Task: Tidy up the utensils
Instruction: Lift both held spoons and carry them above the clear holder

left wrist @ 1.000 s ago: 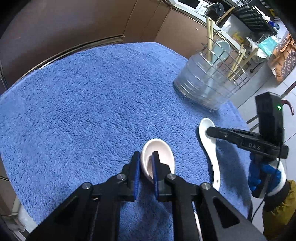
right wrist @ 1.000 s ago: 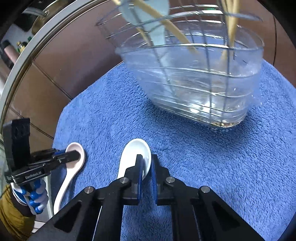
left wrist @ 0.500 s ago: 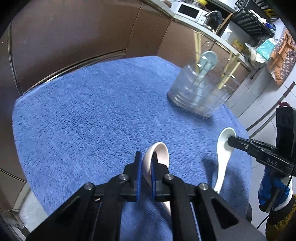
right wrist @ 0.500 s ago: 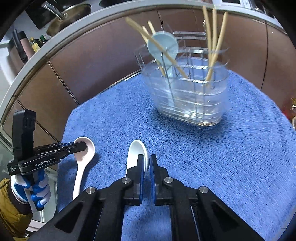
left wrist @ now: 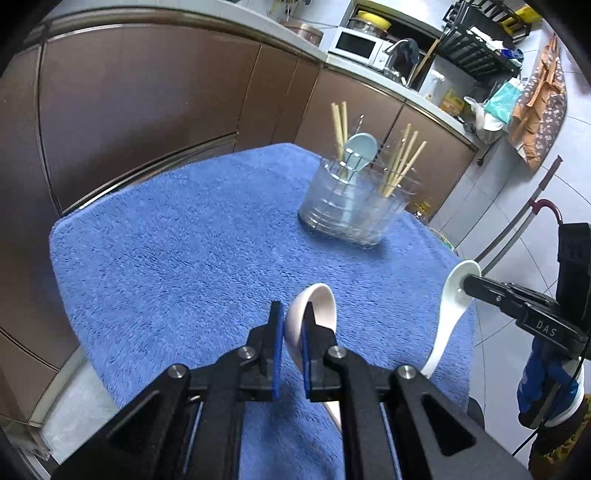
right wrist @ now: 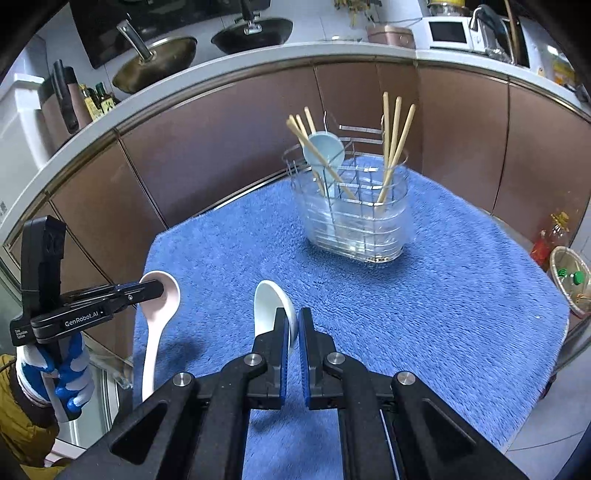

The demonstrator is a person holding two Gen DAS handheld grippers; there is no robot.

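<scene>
My left gripper point(left wrist: 291, 334) is shut on the rim of a pale pink ceramic spoon point(left wrist: 314, 306) and holds it in the air above the blue towel point(left wrist: 184, 258). It also shows in the right wrist view point(right wrist: 160, 295). My right gripper point(right wrist: 293, 332) is shut on a white ceramic spoon point(right wrist: 269, 302), also lifted; it shows in the left wrist view point(left wrist: 450, 295). A clear utensil holder with a wire frame point(right wrist: 354, 218) stands at the far side of the towel and holds a light blue spoon point(right wrist: 325, 147) and several wooden chopsticks point(right wrist: 395, 147).
Brown cabinet fronts point(right wrist: 221, 155) curve behind the table under a white counter with pans point(right wrist: 155, 66) and a microwave point(right wrist: 448, 33). A small basket and bottles point(right wrist: 569, 273) sit on the floor at the right. Tiled floor point(left wrist: 517, 229) lies beyond the towel's right edge.
Both grippers have risen and pulled back from the table, each lifting its spoon off the towel. The utensil holder now looks farther away.
</scene>
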